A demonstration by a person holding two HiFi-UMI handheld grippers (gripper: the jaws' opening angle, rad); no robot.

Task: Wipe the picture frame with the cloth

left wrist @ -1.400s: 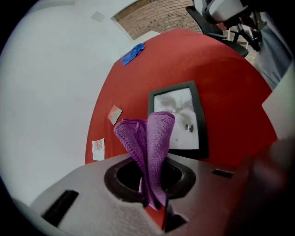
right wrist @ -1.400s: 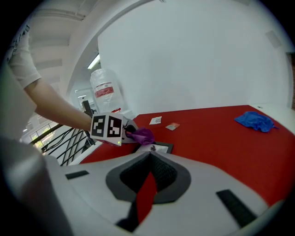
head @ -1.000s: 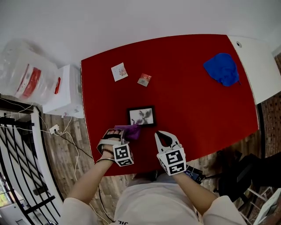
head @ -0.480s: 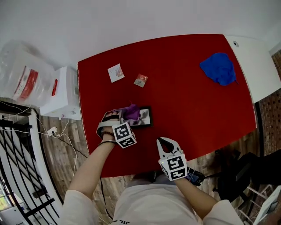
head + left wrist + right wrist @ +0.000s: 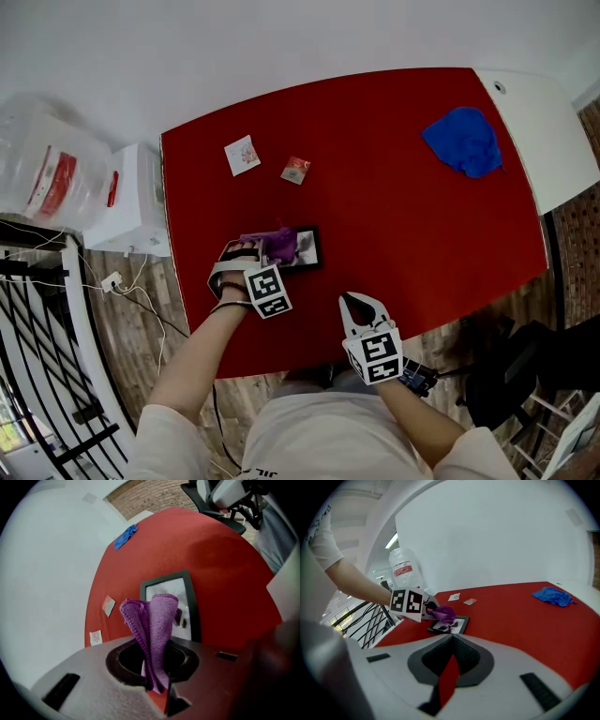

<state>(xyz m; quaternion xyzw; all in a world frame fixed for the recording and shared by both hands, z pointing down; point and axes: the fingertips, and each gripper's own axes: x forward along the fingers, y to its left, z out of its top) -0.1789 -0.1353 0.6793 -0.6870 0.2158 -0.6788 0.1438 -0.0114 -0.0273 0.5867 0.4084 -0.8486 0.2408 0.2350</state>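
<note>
Office, swivel chair (image 5: 511, 370), water jug (image 5: 58, 169)

Red rectangular tabletop (image 5: 403, 216) carries a crumpled blue cloth (image 5: 464, 141) near its far right corner, plus a small white square card (image 5: 242, 155) and a small reddish packet (image 5: 295, 170) near each other at far left. Left of the table: white box-shaped appliance (image 5: 127, 202), clear plastic jug with red label (image 5: 47, 169), black metal railing (image 5: 37, 347). Black office chair (image 5: 525, 370) at lower right.

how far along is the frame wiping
Done: the purple cloth is clamped in the left gripper. In hand: the cloth sits over the near end of the picture frame; contact can't be confirmed. Left: the frame's uncovered far part. The right gripper is shut and empty, near the table edge.
</note>
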